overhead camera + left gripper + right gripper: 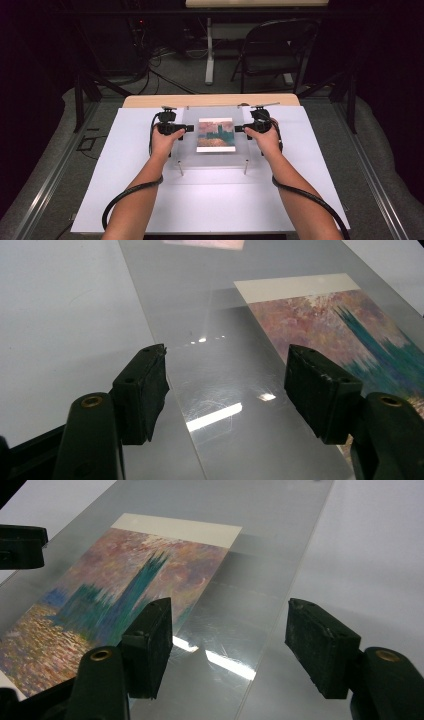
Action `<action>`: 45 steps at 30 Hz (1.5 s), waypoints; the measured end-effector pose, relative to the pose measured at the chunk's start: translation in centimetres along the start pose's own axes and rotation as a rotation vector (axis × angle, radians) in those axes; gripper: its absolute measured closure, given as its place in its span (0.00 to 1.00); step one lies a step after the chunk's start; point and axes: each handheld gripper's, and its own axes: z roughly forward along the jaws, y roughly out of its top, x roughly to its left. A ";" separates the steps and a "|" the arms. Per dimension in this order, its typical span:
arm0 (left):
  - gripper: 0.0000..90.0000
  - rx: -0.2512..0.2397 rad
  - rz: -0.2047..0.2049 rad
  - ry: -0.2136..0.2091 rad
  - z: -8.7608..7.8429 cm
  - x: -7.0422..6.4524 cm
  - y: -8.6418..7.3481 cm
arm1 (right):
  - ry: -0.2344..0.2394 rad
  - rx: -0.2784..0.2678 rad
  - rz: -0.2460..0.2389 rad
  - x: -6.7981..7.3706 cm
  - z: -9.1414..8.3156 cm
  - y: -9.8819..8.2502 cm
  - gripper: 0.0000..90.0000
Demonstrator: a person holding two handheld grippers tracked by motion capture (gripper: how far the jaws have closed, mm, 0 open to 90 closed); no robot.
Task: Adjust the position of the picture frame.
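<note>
A clear plastic plate (190, 150) stands on short legs over the white sheet. On or under it lies a painted print (216, 134) of pink sky, teal towers and orange water. My left gripper (189, 128) is open at the plate's left side. In the left gripper view the left gripper (225, 385) hangs over the plate (210, 330), whose edge runs past one jaw, and the print (350, 335) lies just beyond the other. My right gripper (239, 128) is open at the right side. In the right gripper view the right gripper (227, 640) spans the plate's edge (260, 580) beside the print (115, 595).
The white sheet (125, 175) covers a wooden table (150, 101). Two thin legs (180, 167) (246, 166) hold up the plate's near edge. A folding chair (275, 50) and cables stand on the floor beyond the table. The left gripper's jaw (20, 545) shows across the print.
</note>
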 end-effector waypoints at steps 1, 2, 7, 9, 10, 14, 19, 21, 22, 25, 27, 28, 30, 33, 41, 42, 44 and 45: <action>0.37 0.002 0.000 0.001 0.0 0.0 0.0 | 0.003 -0.003 0.000 0.0 0.1 -0.1 0.39; 0.37 0.004 -0.002 0.000 0.1 0.0 -0.1 | 0.003 0.003 0.004 0.1 0.2 -0.1 0.39; 0.37 0.016 -0.012 -0.007 0.3 0.3 -0.4 | 0.008 0.009 0.011 0.1 0.6 -0.3 0.38; 0.36 0.010 -0.023 -0.011 0.4 0.3 -0.4 | 0.004 0.015 0.011 0.1 0.7 -0.4 0.37; 0.36 0.010 -0.026 -0.013 0.4 0.4 -0.4 | 0.005 0.014 0.014 0.1 0.8 -0.4 0.36; 0.35 0.005 -0.037 -0.020 0.5 0.4 -0.6 | 0.014 0.020 0.035 -0.1 0.8 -0.5 0.35; 0.34 0.009 -0.044 -0.023 0.4 0.3 -0.7 | 0.018 0.025 0.050 0.0 0.8 -0.6 0.34; 0.33 0.010 -0.045 -0.024 0.4 0.3 -0.7 | 0.019 0.028 0.045 0.1 0.7 -0.6 0.34; 0.33 0.010 -0.045 -0.024 0.4 0.3 -0.7 | 0.020 0.026 0.044 0.0 0.8 -0.6 0.33; 0.31 0.016 -0.056 -0.031 0.7 0.3 -0.6 | 0.027 0.030 0.054 0.0 0.9 -0.6 0.32; 0.31 0.023 -0.060 -0.035 0.7 0.4 -0.4 | 0.028 0.030 0.055 -0.1 1.0 -0.5 0.32; 0.31 0.024 -0.058 -0.034 0.8 0.5 -0.4 | 0.029 0.029 0.062 -0.1 1.0 -0.5 0.32; 0.30 0.025 -0.059 -0.035 0.9 0.5 -0.3 | 0.032 0.034 0.062 -0.2 1.1 -0.4 0.31; 0.29 0.025 -0.066 -0.036 1.0 0.5 -0.3 | 0.036 0.031 0.070 -0.3 1.3 -0.4 0.30; 0.29 0.041 -0.084 -0.069 1.1 0.7 -0.3 | 0.054 0.035 0.090 -0.4 1.7 -0.3 0.29; 0.29 0.035 -0.087 -0.066 1.2 0.6 -0.3 | 0.055 0.033 0.093 -0.4 1.7 -0.3 0.29; 0.27 0.038 -0.083 -0.066 1.2 0.6 -0.3 | 0.061 0.032 0.099 -0.4 1.8 -0.3 0.29; 0.27 0.039 -0.084 -0.067 1.2 0.6 -0.3 | 0.064 0.033 0.104 -0.4 1.8 -0.3 0.29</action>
